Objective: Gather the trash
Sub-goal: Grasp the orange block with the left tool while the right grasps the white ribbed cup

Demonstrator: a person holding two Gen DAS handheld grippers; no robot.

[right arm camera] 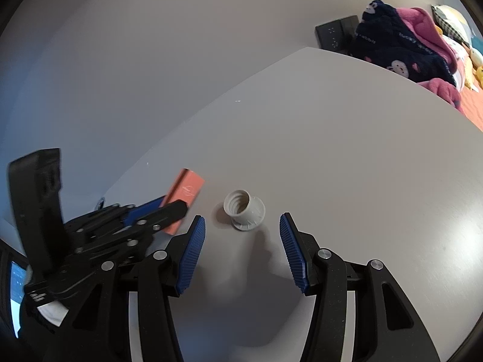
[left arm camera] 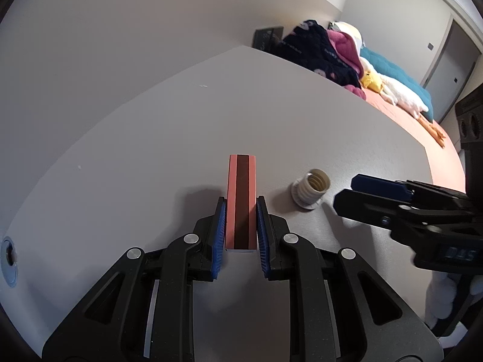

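the left gripper [left arm camera: 241, 211] pinches a slim pink box [left arm camera: 241, 193] with a dark stripe between its blue pads, on the grey table [left arm camera: 151, 150]. just right of it a white threaded socket [right arm camera: 244, 209] lies on its side. the right gripper [right arm camera: 242, 232] hovers near the socket, fingers spread, apart from it.

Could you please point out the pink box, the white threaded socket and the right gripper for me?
pink box [left arm camera: 241, 202]: left wrist view, on its dark centre stripe.
white threaded socket [right arm camera: 244, 209]: right wrist view, on its ribbed side wall.
right gripper [right arm camera: 242, 249]: right wrist view, midway between its blue fingertips.
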